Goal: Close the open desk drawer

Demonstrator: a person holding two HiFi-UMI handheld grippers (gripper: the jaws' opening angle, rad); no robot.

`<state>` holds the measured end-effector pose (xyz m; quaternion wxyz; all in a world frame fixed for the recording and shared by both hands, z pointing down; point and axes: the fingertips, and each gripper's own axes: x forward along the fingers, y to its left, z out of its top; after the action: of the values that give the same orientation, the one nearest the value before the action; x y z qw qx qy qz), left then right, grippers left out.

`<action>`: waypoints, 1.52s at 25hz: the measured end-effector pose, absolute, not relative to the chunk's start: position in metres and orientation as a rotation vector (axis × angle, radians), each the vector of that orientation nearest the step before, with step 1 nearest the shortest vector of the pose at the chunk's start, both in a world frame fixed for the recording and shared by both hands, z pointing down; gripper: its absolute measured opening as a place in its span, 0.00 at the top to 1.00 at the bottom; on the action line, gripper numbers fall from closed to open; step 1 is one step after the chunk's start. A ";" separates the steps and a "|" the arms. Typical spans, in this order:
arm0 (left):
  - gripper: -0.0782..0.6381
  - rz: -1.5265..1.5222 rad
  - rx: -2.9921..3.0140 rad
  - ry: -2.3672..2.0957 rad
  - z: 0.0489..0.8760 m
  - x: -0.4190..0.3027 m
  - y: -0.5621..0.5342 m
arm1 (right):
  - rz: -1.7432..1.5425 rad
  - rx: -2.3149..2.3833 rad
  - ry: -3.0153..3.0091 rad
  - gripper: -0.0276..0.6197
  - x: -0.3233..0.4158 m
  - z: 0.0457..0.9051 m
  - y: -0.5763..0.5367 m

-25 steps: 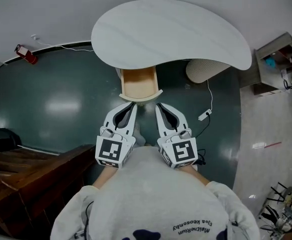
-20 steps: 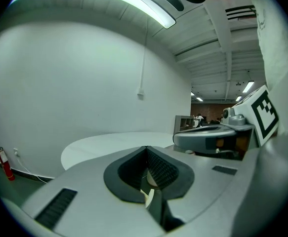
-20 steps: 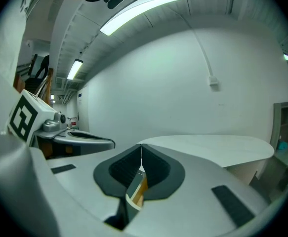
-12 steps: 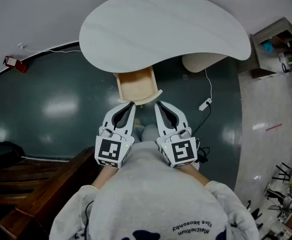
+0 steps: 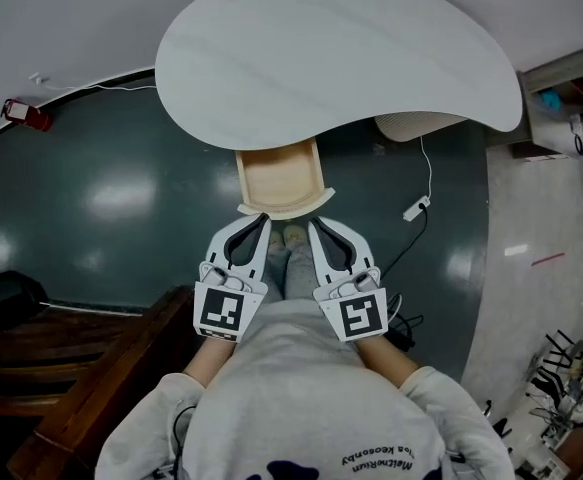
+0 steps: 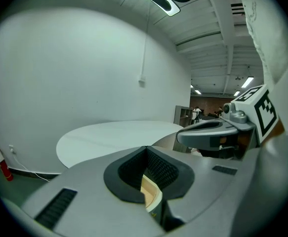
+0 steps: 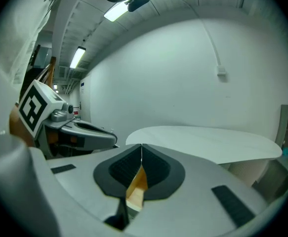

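Wooden drawer (image 5: 279,180) just beyond left claw (image 5: 263,219), right claw (image 5: 312,223)

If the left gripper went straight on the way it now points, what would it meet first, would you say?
Most likely the curved front of the open pale wooden drawer, just ahead of the left gripper; the exact depth is hard to judge.

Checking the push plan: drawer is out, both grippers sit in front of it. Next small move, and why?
Probably ease both forward against the drawer front and push. It sticks out from under the desk; the left gripper and right gripper, both shut, point at its front edge, side by side. Contact isn't clear.
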<state>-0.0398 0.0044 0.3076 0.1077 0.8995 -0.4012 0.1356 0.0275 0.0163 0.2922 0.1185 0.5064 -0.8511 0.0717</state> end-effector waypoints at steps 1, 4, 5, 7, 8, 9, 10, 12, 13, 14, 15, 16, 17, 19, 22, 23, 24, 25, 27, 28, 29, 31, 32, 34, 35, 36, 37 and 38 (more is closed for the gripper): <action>0.88 0.408 2.652 -1.177 0.313 -0.040 0.002 | 0.222 1.476 -2.487 0.93 0.027 0.298 0.015; 0.88 0.415 2.650 -1.173 0.331 -0.040 -0.006 | 0.252 1.446 -2.476 0.93 0.024 0.320 0.010; 0.88 0.418 2.645 -1.172 0.338 -0.040 -0.009 | 0.264 1.441 -2.479 0.93 0.023 0.326 0.008; 0.88 0.424 2.639 -1.168 0.351 -0.040 -0.011 | 0.279 1.427 -2.489 0.93 0.021 0.337 0.007; 0.88 0.423 2.634 -1.167 0.356 -0.039 -0.011 | 0.274 1.414 -2.489 0.93 0.020 0.342 0.008; 0.88 0.423 2.631 -1.165 0.361 -0.039 -0.011 | 0.264 1.399 -2.484 0.93 0.019 0.347 0.007; 0.88 0.427 2.632 -1.161 0.365 -0.039 -0.012 | 0.257 1.391 -2.477 0.93 0.019 0.352 0.006; 0.88 0.429 2.635 -1.145 0.371 -0.038 -0.014 | 0.272 1.398 -2.466 0.93 0.018 0.359 0.003; 0.88 0.427 2.638 -1.136 0.373 -0.037 -0.014 | 0.282 1.404 -2.462 0.93 0.019 0.362 0.002; 0.88 0.427 2.641 -1.128 0.375 -0.036 -0.014 | 0.289 1.408 -2.459 0.93 0.019 0.364 0.001; 0.88 0.427 2.644 -1.122 0.378 -0.036 -0.014 | 0.294 1.410 -2.456 0.93 0.019 0.367 0.000; 0.88 0.429 2.644 -1.118 0.381 -0.035 -0.014 | 0.299 1.410 -2.452 0.93 0.019 0.370 -0.001; 0.88 0.435 2.645 -1.115 0.384 -0.035 -0.014 | 0.301 1.408 -2.450 0.93 0.020 0.373 -0.002; 0.88 0.431 2.639 -1.114 0.391 -0.035 -0.013 | 0.297 1.402 -2.450 0.93 0.020 0.379 -0.004; 0.88 0.422 2.612 -1.113 0.402 -0.035 -0.012 | 0.294 1.380 -2.445 0.93 0.018 0.390 -0.004; 0.88 0.431 2.607 -1.108 0.407 -0.035 -0.011 | 0.294 1.374 -2.444 0.93 0.018 0.394 -0.004; 0.88 0.444 2.604 -1.102 0.412 -0.035 -0.010 | 0.294 1.366 -2.438 0.93 0.018 0.399 -0.003; 0.88 0.459 2.602 -1.096 0.417 -0.035 -0.008 | 0.296 1.357 -2.428 0.93 0.018 0.405 -0.002; 0.88 0.471 2.595 -1.089 0.424 -0.035 -0.008 | 0.303 1.353 -2.414 0.93 0.019 0.415 0.000; 0.88 0.474 2.593 -1.086 0.427 -0.035 -0.008 | 0.306 1.356 -2.414 0.93 0.019 0.418 0.000; 0.88 0.475 2.593 -1.084 0.430 -0.034 -0.008 | 0.303 1.352 -2.416 0.93 0.019 0.422 0.001; 0.88 0.478 2.590 -1.079 0.438 -0.033 -0.008 | 0.290 1.324 -2.412 0.93 0.019 0.430 0.005; 0.88 0.489 2.590 -1.076 0.442 -0.033 -0.007 | 0.290 1.309 -2.406 0.93 0.018 0.436 0.007; 0.88 0.511 2.588 -1.067 0.450 -0.033 -0.004 | 0.304 1.291 -2.393 0.93 0.017 0.447 0.012; 0.88 0.515 2.582 -1.062 0.454 -0.033 -0.003 | 0.310 1.285 -2.387 0.93 0.017 0.452 0.013; 0.88 0.518 2.574 -1.058 0.458 -0.033 -0.002 | 0.317 1.280 -2.381 0.93 0.017 0.456 0.014; 0.88 0.521 2.567 -1.053 0.462 -0.032 0.000 | 0.327 1.277 -2.374 0.93 0.017 0.460 0.016; 0.88 0.527 2.561 -1.050 0.465 -0.032 0.001 | 0.339 1.273 -2.367 0.93 0.017 0.464 0.017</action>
<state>-0.0322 0.0006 0.4653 0.1615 0.8970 -0.3677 0.1847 0.0175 0.0168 0.4644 0.2147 0.4591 -0.8533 0.1221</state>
